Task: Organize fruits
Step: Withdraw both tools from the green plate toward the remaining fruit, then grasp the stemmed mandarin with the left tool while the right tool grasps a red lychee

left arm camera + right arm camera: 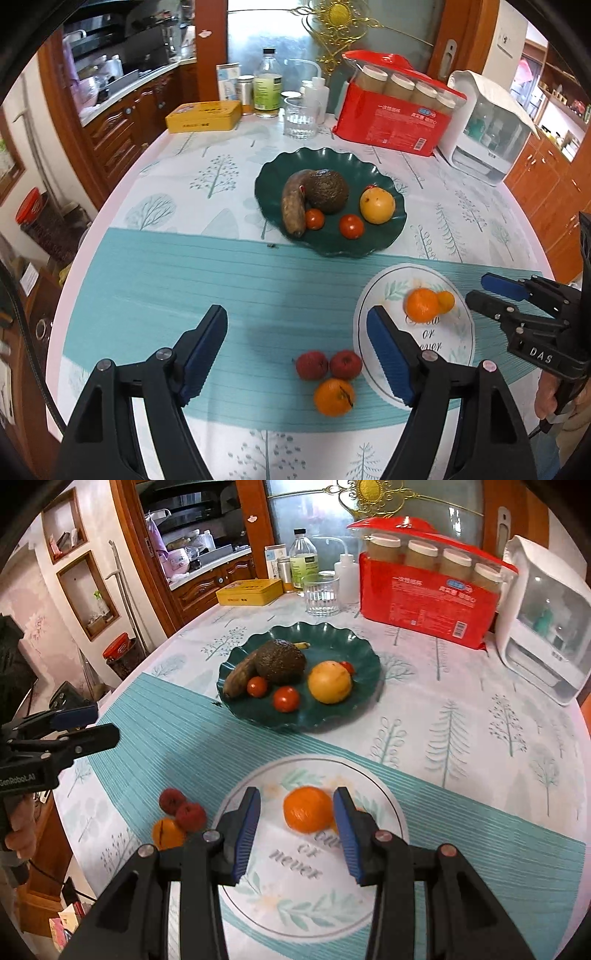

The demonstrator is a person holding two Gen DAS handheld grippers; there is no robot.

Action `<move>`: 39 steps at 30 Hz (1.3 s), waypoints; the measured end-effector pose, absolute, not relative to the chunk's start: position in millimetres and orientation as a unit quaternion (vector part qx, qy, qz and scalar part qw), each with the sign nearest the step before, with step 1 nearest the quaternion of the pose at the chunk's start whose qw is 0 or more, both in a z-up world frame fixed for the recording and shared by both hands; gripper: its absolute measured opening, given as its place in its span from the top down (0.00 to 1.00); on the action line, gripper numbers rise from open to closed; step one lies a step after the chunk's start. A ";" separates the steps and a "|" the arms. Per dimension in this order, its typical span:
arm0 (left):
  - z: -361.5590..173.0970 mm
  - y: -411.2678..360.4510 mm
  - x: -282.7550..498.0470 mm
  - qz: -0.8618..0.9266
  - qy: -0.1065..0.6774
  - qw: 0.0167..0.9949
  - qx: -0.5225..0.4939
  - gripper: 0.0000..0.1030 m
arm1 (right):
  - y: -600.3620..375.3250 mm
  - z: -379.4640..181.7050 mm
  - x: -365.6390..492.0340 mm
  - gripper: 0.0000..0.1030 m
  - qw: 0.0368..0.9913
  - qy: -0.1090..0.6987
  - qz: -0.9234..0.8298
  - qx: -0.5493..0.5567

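- Left wrist view is showing three loose fruits low in the frame on the teal mat (166,280): two red lychees (312,364) sitting side by side and touching, with a small orange (334,397) just below them.
- Right wrist view is placing another orange (307,809) at centre, lying on the white plate (266,919); a smaller orange fruit (446,301) is touching it.
- Upper middle of both views is holding the green dish (269,177) with tomatoes, a yellow fruit and brown produce.
- Oranges are looking light, round and firm, likely to roll; pinching across the widest part should be holding best.
- Lychees are looking small with a bumpy, thin shell, so a gentle squeeze seems wise.
- Left tongs (295,354) are hanging wide apart and empty above the mat, the lychees and the loose orange lying below and between the pads, untouched.
- Right tongs (297,832) are standing part open, empty, the plate's orange showing between the pads but apparently clear of both.
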State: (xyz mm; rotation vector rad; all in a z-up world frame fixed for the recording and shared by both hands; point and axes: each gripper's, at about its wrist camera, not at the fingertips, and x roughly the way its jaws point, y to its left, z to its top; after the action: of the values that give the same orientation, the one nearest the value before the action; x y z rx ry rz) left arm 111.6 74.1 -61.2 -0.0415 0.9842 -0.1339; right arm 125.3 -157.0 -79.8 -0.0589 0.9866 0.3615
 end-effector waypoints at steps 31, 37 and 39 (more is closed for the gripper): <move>-176.9 47.1 79.9 -0.062 0.542 0.836 -0.053 0.63 | -100.0 -151.9 105.4 0.60 0.807 0.535 0.244 -0.045; -176.0 67.5 71.5 -0.055 0.546 0.833 -0.068 0.63 | -80.5 -161.7 106.3 0.60 0.794 0.541 0.271 -0.057; -175.7 76.6 69.5 -0.047 0.548 0.832 -0.075 0.63 | -73.8 -164.3 106.3 0.60 0.789 0.543 0.281 -0.061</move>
State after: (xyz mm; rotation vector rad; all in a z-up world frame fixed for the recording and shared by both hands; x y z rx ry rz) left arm 69.5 76.6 -175.7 -0.1594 1.1626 -0.1005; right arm 106.3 -73.8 -164.3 -0.1312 1.1686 0.6058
